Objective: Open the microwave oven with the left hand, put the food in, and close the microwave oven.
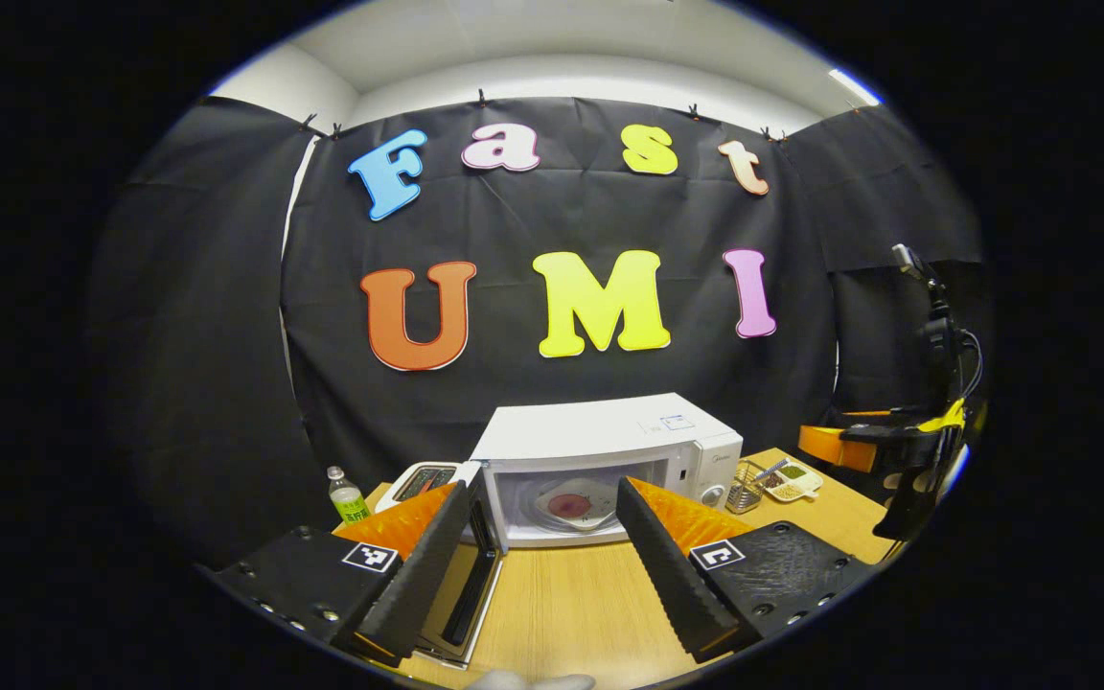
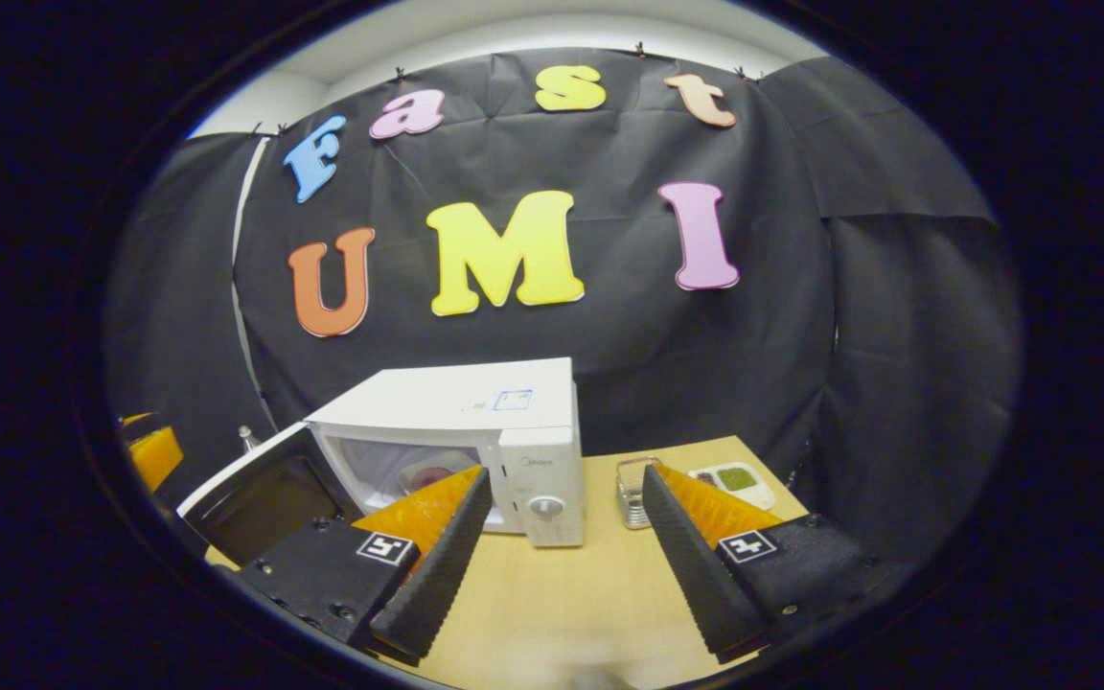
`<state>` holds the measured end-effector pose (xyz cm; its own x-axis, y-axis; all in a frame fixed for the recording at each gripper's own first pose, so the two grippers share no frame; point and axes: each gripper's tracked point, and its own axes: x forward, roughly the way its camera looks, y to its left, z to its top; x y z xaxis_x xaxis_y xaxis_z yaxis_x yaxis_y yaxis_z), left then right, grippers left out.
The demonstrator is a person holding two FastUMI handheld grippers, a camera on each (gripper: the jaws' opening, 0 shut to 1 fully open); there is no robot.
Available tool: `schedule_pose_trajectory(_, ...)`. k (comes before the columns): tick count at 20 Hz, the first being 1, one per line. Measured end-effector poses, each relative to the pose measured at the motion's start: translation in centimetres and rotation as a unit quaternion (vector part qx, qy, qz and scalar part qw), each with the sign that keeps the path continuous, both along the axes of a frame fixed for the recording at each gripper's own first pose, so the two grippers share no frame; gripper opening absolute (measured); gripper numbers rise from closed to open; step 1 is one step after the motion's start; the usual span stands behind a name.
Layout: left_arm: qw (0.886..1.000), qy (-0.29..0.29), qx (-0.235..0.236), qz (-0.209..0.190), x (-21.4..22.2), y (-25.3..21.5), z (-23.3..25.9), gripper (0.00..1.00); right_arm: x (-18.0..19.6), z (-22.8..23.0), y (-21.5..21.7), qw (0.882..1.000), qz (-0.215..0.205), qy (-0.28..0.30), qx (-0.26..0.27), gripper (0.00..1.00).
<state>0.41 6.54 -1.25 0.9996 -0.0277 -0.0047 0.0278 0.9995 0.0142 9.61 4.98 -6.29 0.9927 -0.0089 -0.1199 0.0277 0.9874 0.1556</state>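
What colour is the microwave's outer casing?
White; the microwave casing shows best in the right gripper view.

My left gripper (image 1: 542, 546) is held level, its jaws spread wide and closed on nothing. My right gripper (image 2: 562, 556) is likewise wide apart and holds nothing; in the left gripper view it hangs off to the right (image 1: 897, 460), raised above the tabletop.

White microwave (image 1: 600, 460) open (door (image 2: 260, 494) swung left), food (image 1: 571, 503) inside.
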Motion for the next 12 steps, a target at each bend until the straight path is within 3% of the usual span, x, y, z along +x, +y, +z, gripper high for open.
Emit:
schedule_pose_trajectory(3,1.0,-0.004,-0.008,-0.006,0.0,-1.2,0.0,0.95,-2.6,0.2,-2.3,1.0,-0.014,0.005,-0.006,1.0)
schedule_pose_trajectory(6,1.0,-0.002,-0.012,-0.013,0.0,-1.8,-0.1,0.79,-4.0,0.4,-3.3,1.0,-0.016,0.011,-0.021,1.0)
schedule_pose_trajectory(7,1.0,-0.003,-0.016,-0.02,-0.1,-2.2,-0.1,0.71,-4.4,0.5,-3.4,1.0,-0.016,0.011,-0.022,0.92)
schedule_pose_trajectory(8,0.999,-0.012,-0.017,-0.034,-0.3,-2.6,0.2,0.76,-4.3,0.4,-3.2,1.0,-0.015,0.011,-0.019,1.0)
schedule_pose_trajectory(9,0.999,-0.028,-0.022,-0.038,-0.6,-2.7,0.8,0.55,-4.3,0.5,-3.0,1.0,-0.014,0.014,-0.017,1.0)
schedule_pose_trajectory(11,0.999,-0.034,-0.023,-0.022,-0.3,-1.4,0.8,0.0,-4.6,0.7,-2.7,1.0,-0.011,0.015,-0.018,1.0)
schedule_pose_trajectory(12,0.999,-0.039,-0.029,-0.021,-0.8,-1.0,0.9,0.0,-4.6,0.7,-2.4,1.0,-0.007,0.015,-0.016,1.0)
